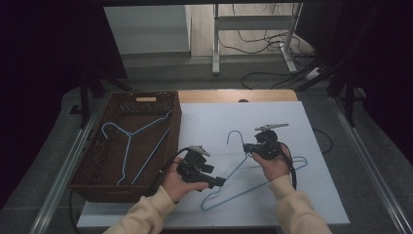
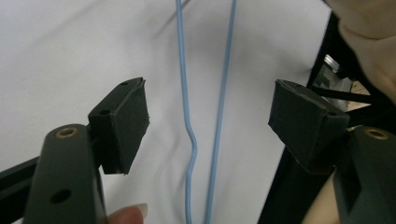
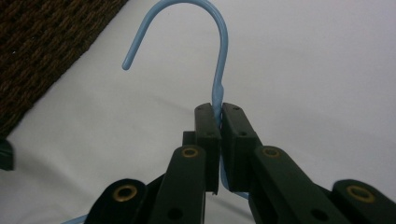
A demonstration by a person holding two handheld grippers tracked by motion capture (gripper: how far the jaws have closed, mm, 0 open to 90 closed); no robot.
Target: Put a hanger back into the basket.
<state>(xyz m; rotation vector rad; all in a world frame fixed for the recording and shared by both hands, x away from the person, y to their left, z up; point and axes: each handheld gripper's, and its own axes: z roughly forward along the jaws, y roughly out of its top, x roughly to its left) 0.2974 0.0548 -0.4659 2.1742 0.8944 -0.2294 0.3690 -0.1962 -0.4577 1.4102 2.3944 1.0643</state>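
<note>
Now the right gripper (image 3: 219, 116) clamps the thin blue wire hanger (image 3: 219, 70) at its neck; the left gripper (image 2: 210, 116) gapes around its rods.

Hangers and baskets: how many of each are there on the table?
Blue hangers: 2, one in the basket and one on the table, gripped at its neck by the right gripper.
Brown basket: 1.
Total: 3.

A light blue wire hanger (image 1: 253, 180) is seen on a white sheet (image 1: 214, 126). At nine o'clock, a dark brown woven basket (image 1: 97, 187) is noted, another blue hanger (image 1: 127, 146) inside. Black grippers; cream sleeves (image 1: 141, 214).
</note>
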